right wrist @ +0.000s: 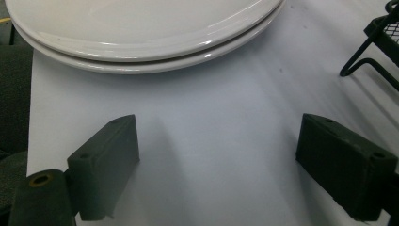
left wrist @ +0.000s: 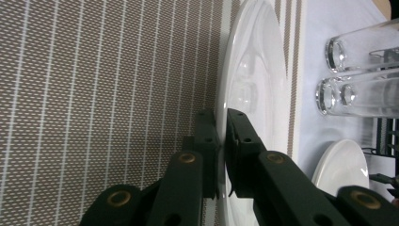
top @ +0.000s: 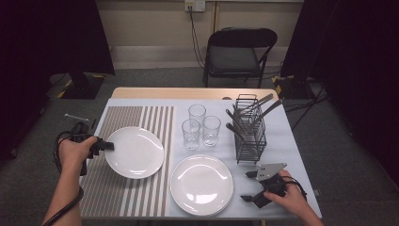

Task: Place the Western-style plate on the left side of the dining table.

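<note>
The left gripper (top: 107, 146) is clenched on the near-left rim of a round white ceramic plate (top: 136, 151), which lies on the brown-and-white striped woven placemat (top: 123, 120) at the left of the worktop (top: 282, 136). In the left gripper view the two black jaws pinch only the thin lip of that plate (left wrist: 249, 70), one under it and one on top. That is a small bite on a glazed, slippery edge, so my worry is that the plate pivots or slides out once its weight hangs from one side, and drops back with a chip or a crack

Just right of the plate stand three clear drinking glasses (top: 201, 126), near enough that a swing to the right could tip one over. Pulling the plate flat across the placemat might drag the mat and ruck it up

The right gripper (top: 249, 186) sits released at the near right, its jaws wide apart above the pale cloth, close to the stack of two white plates (top: 201, 184) and just near of the black wire cutlery basket (top: 250, 134) with its handles sticking out. A careless reach from there could knock the basket or nudge the stack (right wrist: 141, 42) towards the near edge
</note>
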